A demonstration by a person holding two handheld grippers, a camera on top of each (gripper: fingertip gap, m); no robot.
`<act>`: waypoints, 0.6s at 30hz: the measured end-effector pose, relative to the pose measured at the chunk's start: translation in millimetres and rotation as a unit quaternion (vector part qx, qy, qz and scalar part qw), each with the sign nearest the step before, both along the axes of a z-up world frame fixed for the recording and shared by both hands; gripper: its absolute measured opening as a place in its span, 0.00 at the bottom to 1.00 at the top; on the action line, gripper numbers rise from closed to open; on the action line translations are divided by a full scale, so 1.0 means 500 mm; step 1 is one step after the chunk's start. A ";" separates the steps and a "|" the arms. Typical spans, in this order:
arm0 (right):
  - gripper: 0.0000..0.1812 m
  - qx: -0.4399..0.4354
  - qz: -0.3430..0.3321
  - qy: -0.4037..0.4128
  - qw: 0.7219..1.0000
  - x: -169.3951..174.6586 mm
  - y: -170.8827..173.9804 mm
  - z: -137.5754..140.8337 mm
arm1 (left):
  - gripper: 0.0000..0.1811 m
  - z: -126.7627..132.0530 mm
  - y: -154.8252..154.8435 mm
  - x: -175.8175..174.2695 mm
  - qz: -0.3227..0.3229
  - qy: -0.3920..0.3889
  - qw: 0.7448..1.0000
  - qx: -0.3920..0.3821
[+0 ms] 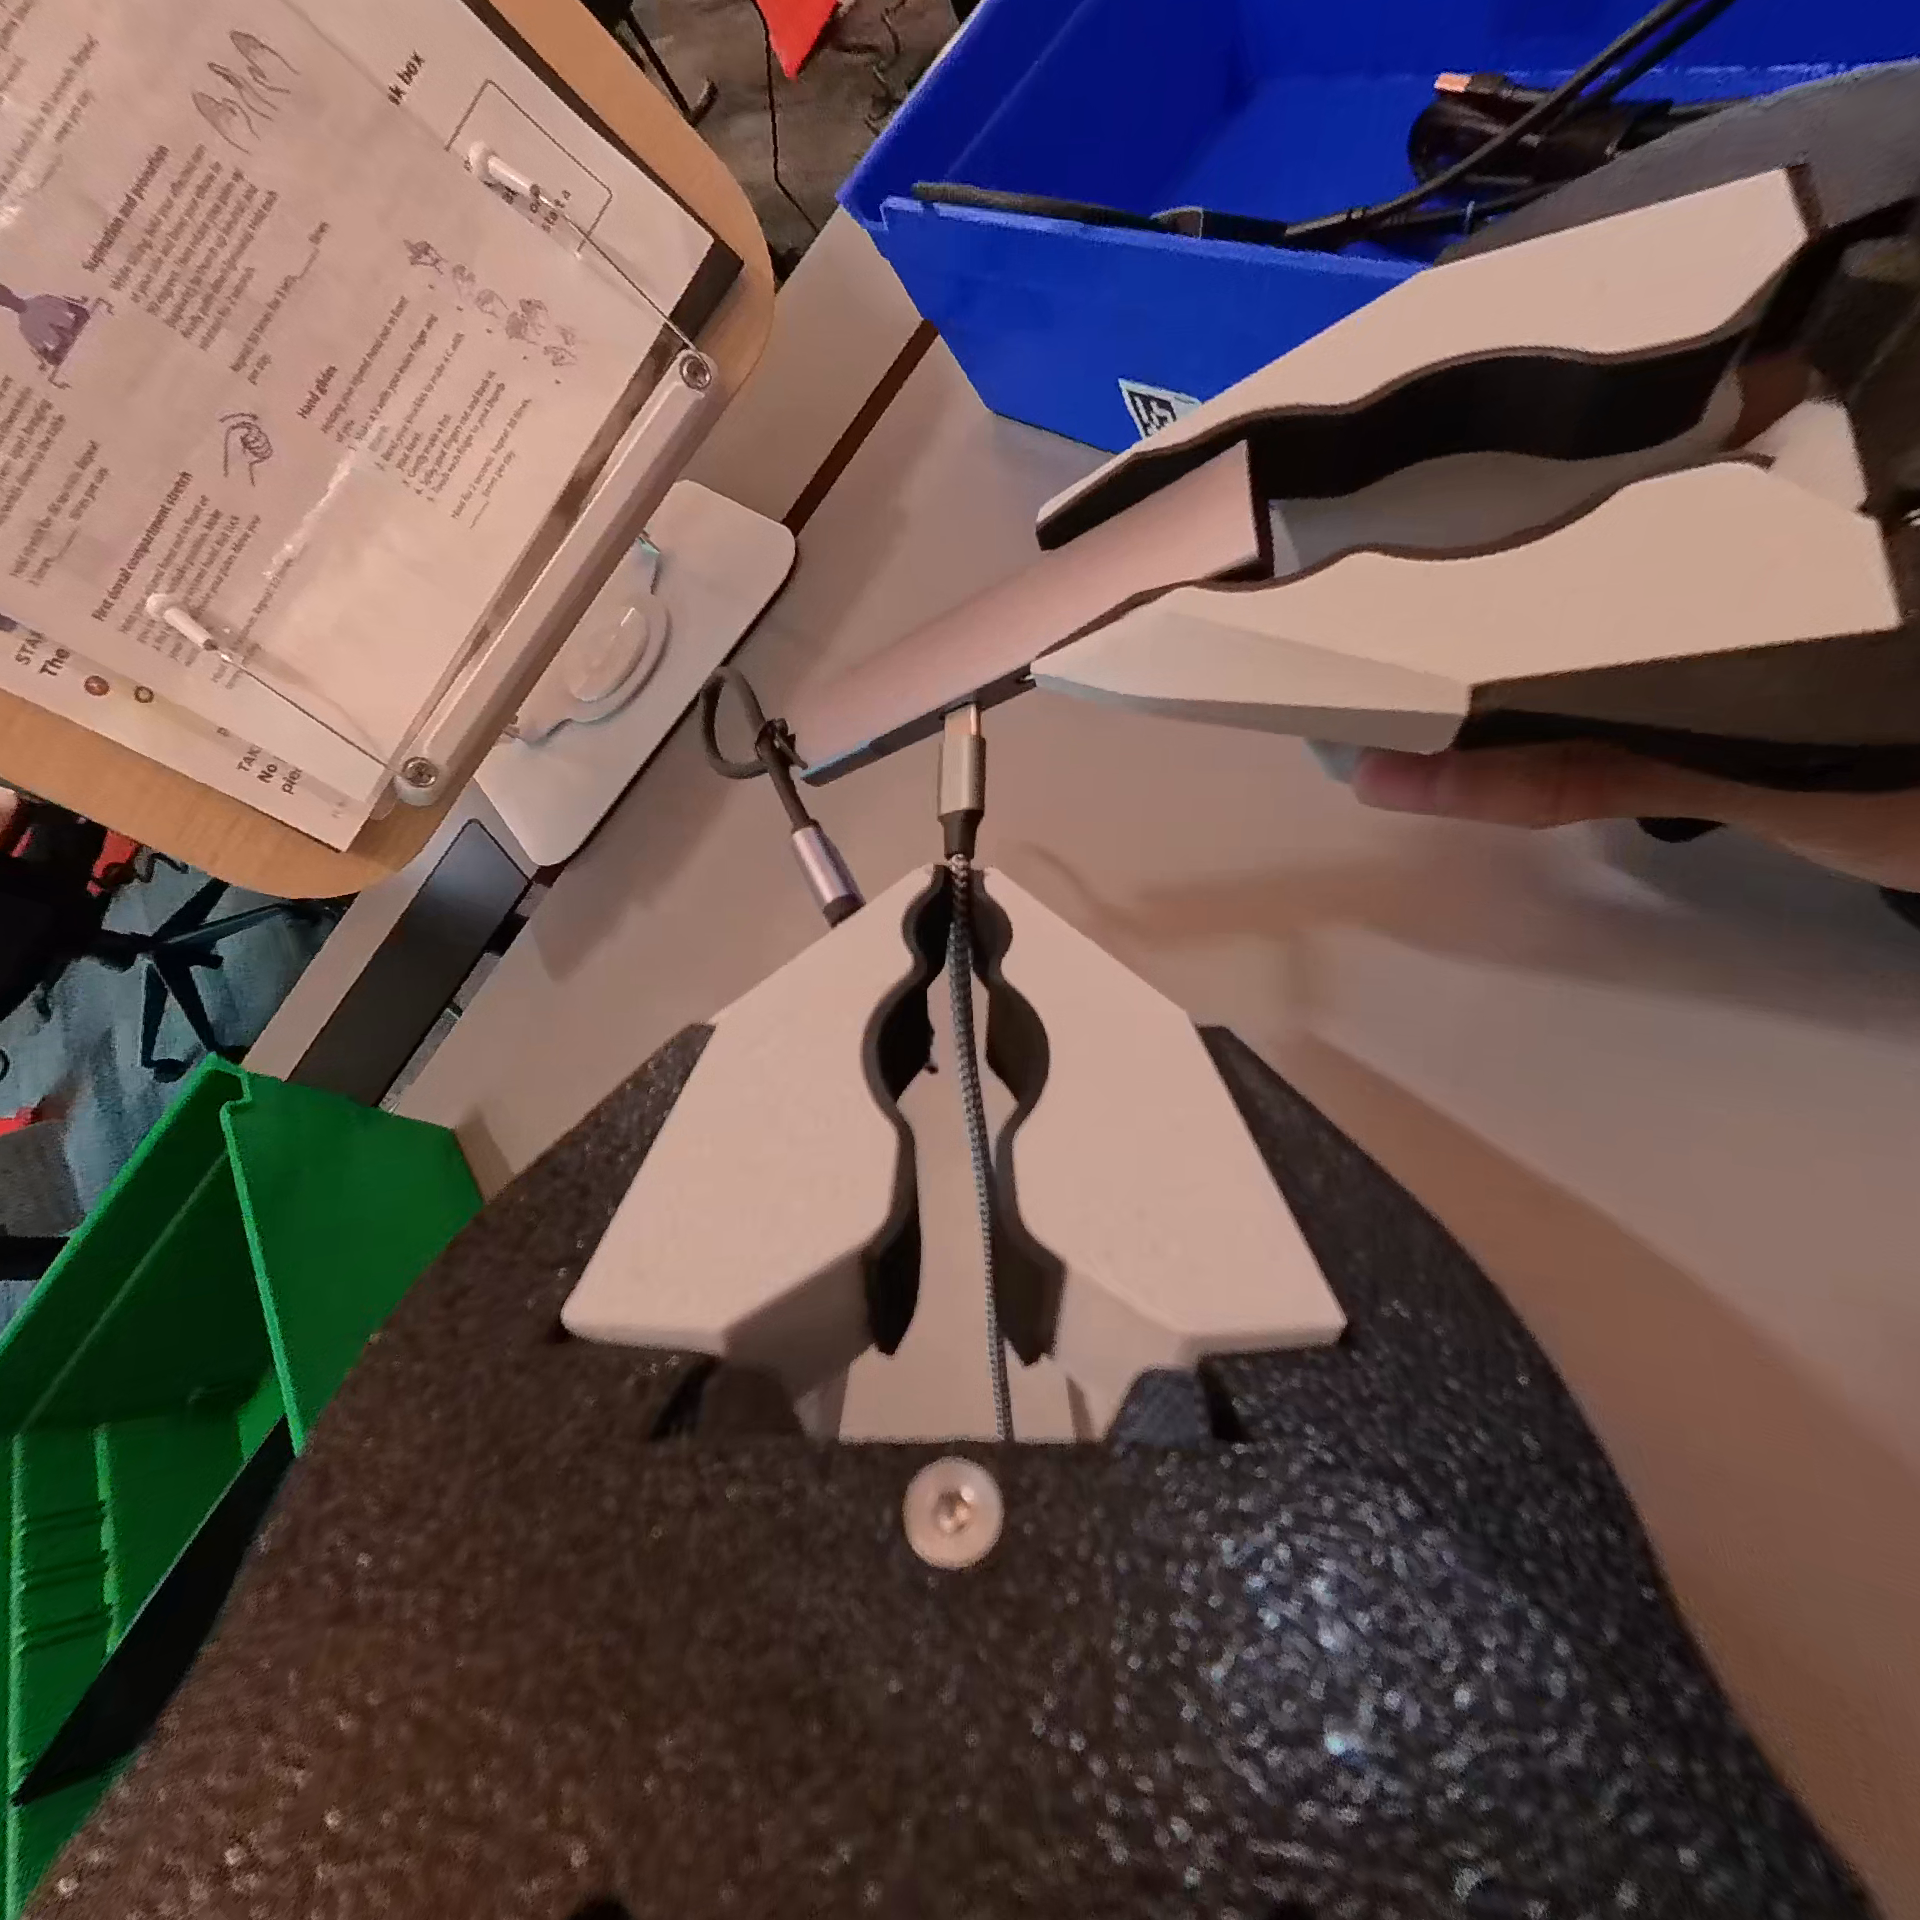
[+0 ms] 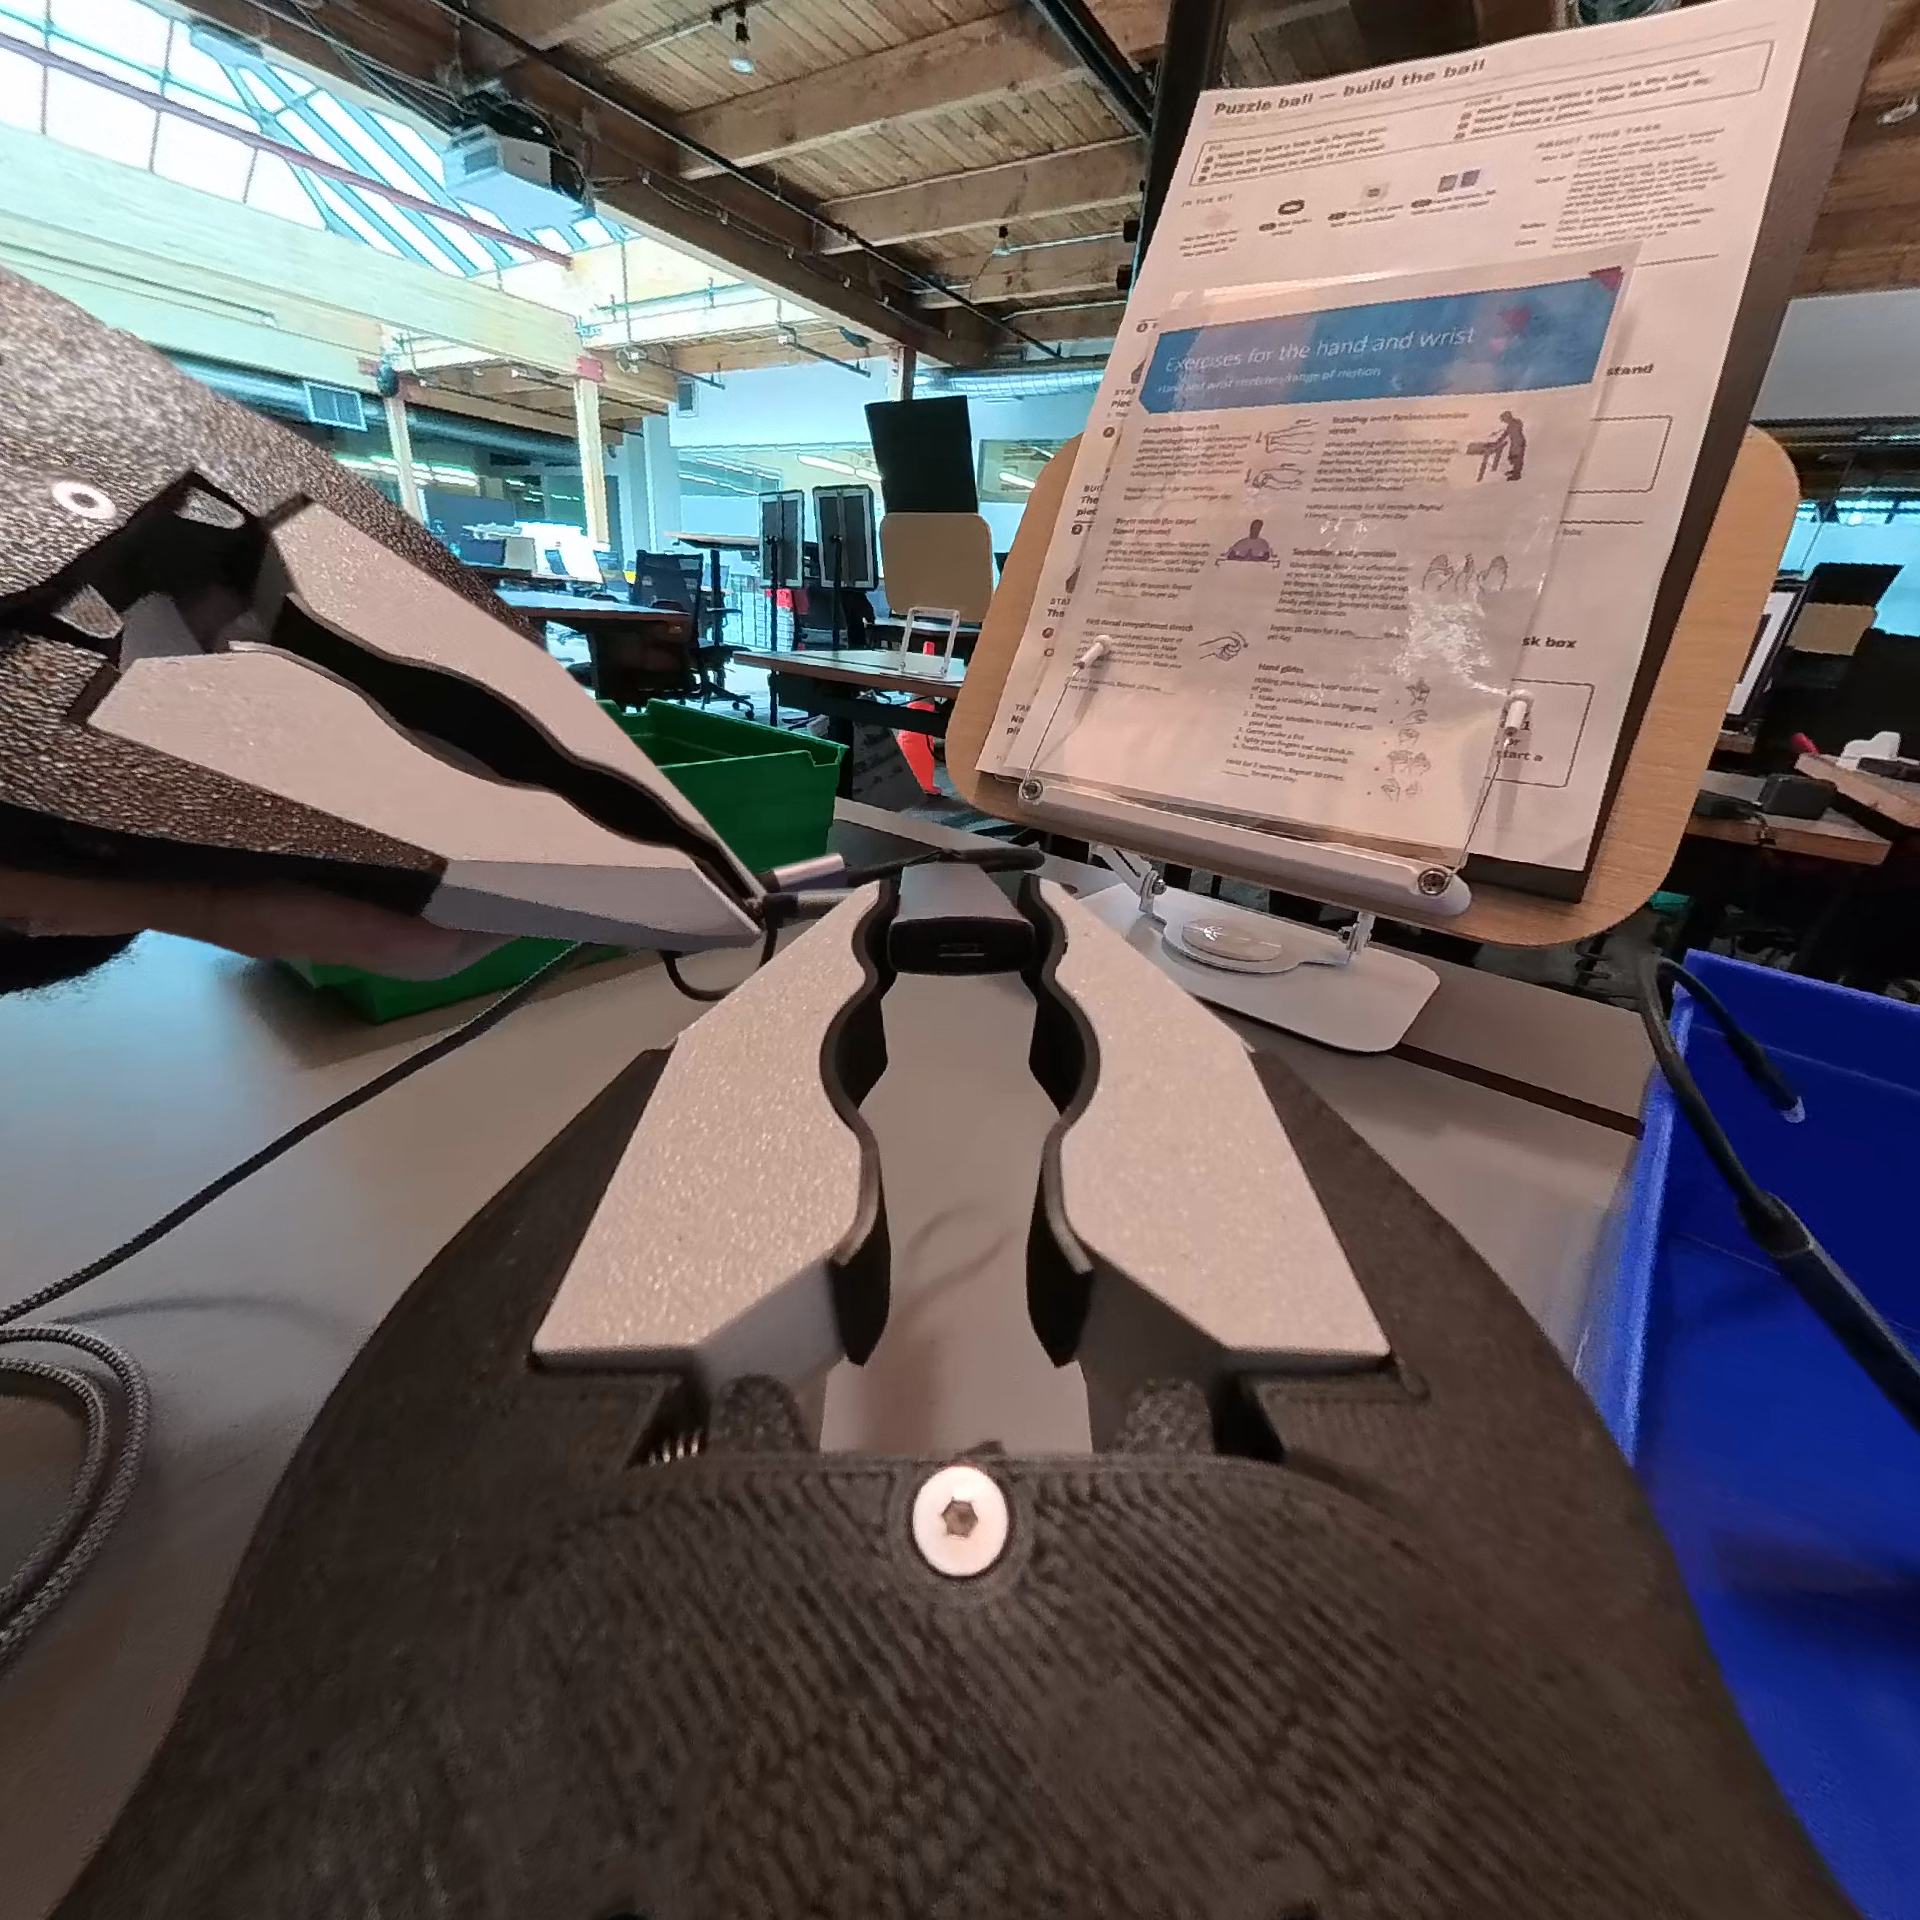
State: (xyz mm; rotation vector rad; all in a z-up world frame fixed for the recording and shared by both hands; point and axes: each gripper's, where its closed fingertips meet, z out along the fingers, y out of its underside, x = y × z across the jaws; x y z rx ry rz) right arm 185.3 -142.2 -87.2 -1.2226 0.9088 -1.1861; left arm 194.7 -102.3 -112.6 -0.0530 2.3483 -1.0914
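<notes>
Two grippers share one job: left gripper (image 1: 961, 883), low centre, pinches a limp braided cable (image 1: 971, 1091) behind its stiff plug (image 1: 958, 774), while right gripper (image 2: 961, 914) clamps a rigid, light-looking hub (image 2: 961, 935).

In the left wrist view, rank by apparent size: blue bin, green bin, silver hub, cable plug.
1. blue bin and green bin: alike, both cut off, so unranked
2. silver hub
3. cable plug

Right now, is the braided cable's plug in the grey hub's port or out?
Out, though close: the plug tip sits just short of the grey hub edge, metal end showing.
</notes>
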 end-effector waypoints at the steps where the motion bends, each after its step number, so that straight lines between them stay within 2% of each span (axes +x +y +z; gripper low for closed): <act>1: 0.12 0.001 0.003 0.001 1.000 0.000 0.001 -0.001 | 0.00 -0.002 0.001 0.002 0.001 0.000 1.000 0.003; 14: 0.12 0.014 0.032 0.028 0.999 0.007 0.016 -0.022 | 0.00 -0.009 0.002 0.013 0.004 -0.034 0.999 -0.010; 18: 0.13 0.028 0.034 0.030 0.999 0.009 0.017 -0.024 | 0.00 0.001 0.000 0.016 0.003 -0.015 0.998 -0.060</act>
